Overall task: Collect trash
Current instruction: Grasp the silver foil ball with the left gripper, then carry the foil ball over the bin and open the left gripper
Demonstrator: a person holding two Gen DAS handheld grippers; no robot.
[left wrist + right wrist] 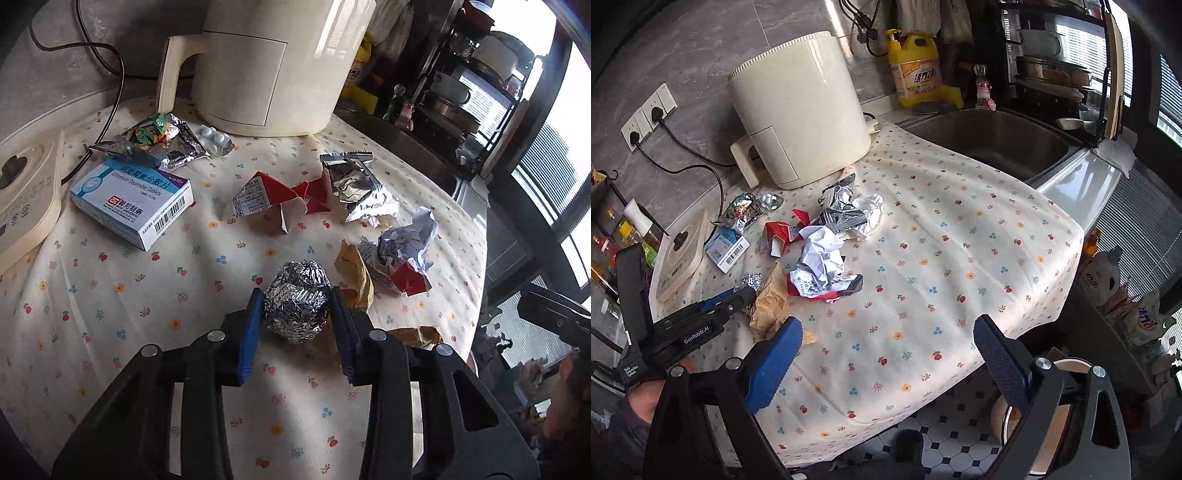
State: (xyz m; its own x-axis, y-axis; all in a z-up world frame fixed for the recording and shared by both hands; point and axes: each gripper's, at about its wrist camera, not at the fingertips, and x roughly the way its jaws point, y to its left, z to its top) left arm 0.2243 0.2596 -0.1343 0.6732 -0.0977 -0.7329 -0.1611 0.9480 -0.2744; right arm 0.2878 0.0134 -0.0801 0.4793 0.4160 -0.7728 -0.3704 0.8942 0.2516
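A crumpled foil ball (298,301) sits on the floral tablecloth (110,295) between the blue pads of my left gripper (297,306), which touch both its sides. The ball (752,281) and left gripper (738,295) also show in the right wrist view. Other trash lies beyond: a red and white carton scrap (273,197), a silver wrapper (360,190), crumpled white paper (404,245), brown paper (354,275), a colourful foil wrapper (155,138) and a pill blister (214,139). My right gripper (888,332) is open and empty above the near table edge.
A cream air fryer (266,62) stands at the back. A blue and white medicine box (133,201) and a cream appliance base (26,192) lie left. A steel sink (993,142) and yellow detergent bottle (916,70) are at the back right. A round bin (1045,402) stands on the floor.
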